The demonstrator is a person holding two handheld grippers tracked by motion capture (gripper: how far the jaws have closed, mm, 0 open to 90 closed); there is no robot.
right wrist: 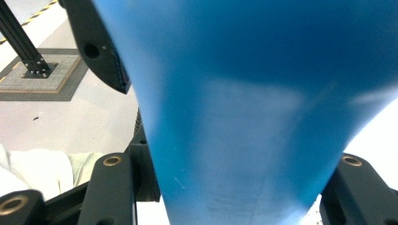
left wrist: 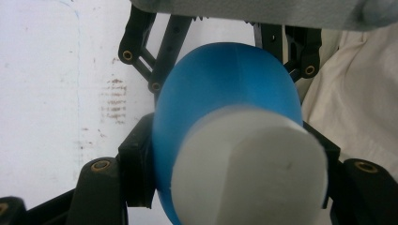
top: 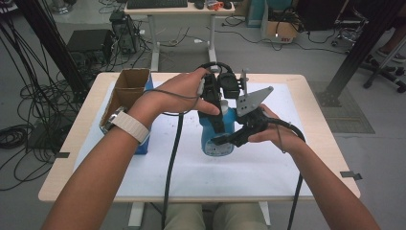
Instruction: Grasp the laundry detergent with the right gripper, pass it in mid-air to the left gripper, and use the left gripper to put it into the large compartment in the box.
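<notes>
Blue plastic bottle (top: 216,139) standing upright at middle of counter (top: 297,163), right of cardboard box (top: 125,93). Left gripper (top: 216,112) coming down from above, jaws clamping around bottle's upper part just below white cap (left wrist: 251,164); likely positioning to twist or steady top. Right gripper (top: 234,138) reaching in from right of bottle, jaws closing on blue body; probably bracing it against turning. Both hands keeping bottle pinned between them. Box sitting open-topped, well apart from bottle.

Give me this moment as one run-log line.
left gripper: shut on blue bottle at white cap | right gripper: shut on blue bottle body | bottle over white mat
</notes>
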